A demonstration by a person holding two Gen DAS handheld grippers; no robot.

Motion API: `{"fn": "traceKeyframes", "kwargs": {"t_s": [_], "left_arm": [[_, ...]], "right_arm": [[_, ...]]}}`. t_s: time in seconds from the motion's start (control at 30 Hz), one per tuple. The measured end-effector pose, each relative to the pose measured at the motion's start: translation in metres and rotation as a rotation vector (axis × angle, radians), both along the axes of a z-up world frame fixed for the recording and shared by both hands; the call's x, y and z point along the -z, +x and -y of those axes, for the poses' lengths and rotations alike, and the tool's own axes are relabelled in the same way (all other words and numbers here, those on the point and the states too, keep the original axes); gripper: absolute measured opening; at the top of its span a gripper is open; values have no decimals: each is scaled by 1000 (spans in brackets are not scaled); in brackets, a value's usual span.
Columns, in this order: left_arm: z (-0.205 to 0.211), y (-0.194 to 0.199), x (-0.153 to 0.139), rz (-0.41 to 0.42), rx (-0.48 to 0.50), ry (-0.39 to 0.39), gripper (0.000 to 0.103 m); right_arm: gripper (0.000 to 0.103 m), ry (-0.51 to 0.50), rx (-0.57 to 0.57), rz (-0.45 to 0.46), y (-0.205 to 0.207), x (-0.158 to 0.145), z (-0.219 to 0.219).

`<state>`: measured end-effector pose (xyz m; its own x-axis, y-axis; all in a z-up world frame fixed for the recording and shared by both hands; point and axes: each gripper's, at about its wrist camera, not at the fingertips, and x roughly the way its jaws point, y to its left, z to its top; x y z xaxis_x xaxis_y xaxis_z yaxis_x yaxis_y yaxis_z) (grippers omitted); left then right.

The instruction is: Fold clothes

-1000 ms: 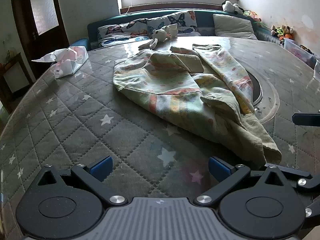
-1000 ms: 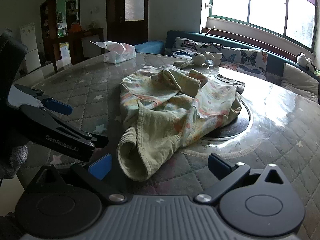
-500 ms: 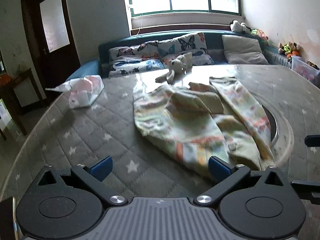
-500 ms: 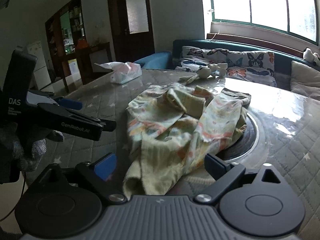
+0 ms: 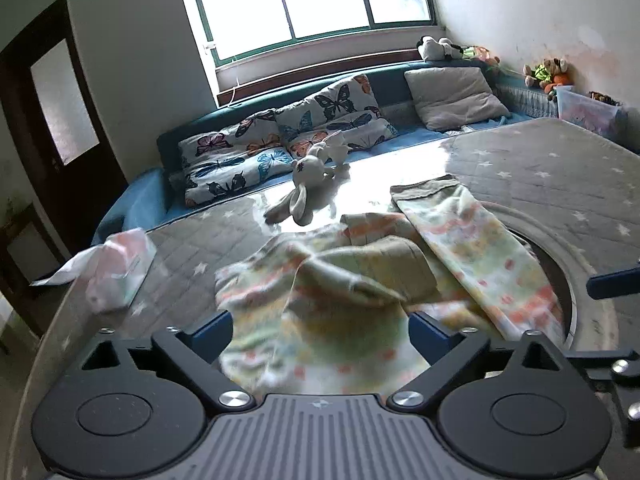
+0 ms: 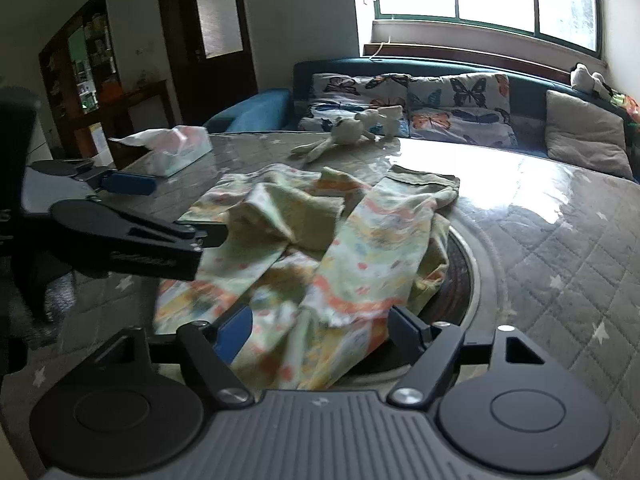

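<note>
A crumpled pale green garment (image 5: 360, 280) with pastel orange and yellow print lies in the middle of the round table. One long part of it stretches toward the far side. My left gripper (image 5: 320, 332) is open over the garment's near left edge, with cloth showing between its blue pads. In the right wrist view the same garment (image 6: 360, 240) fills the centre. My right gripper (image 6: 320, 328) is open over its near end. The left gripper (image 6: 172, 210) reaches in from the left, fingers spread beside the cloth. I cannot tell whether either gripper touches the fabric.
The table (image 5: 560, 168) has a grey quilted star cover under glass and a round dark inset (image 6: 456, 280) partly under the garment. A tissue box (image 5: 116, 272) sits at the left edge, a plush rabbit (image 5: 308, 184) at the far side. A sofa with butterfly cushions (image 6: 456, 104) lies behind.
Both grippers have advanced toward the garment and tilted up; its near edge now sits between their fingers. The garment has kept its shape. Both stay open.
</note>
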<state>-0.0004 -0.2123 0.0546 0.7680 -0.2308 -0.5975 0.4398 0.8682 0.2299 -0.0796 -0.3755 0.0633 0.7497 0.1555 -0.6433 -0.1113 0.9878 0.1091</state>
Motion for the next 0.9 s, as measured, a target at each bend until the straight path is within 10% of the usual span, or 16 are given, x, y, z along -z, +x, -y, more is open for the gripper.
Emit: {"fn": "traceKeyframes", "kwargs": {"t_s": [0.23,0.5,0.9], "left_arm": [[18,46,17,-44,7,32,87],[13,72,30,-126,15,-21,15],[-47,51,-12,-67,-82,-206,6]], "right_arm": [[65,11,38,-21,43,0,16],[55,-13,31,-34,105,-2,14],[20,-100,87,-139,173,37,-4]]}}
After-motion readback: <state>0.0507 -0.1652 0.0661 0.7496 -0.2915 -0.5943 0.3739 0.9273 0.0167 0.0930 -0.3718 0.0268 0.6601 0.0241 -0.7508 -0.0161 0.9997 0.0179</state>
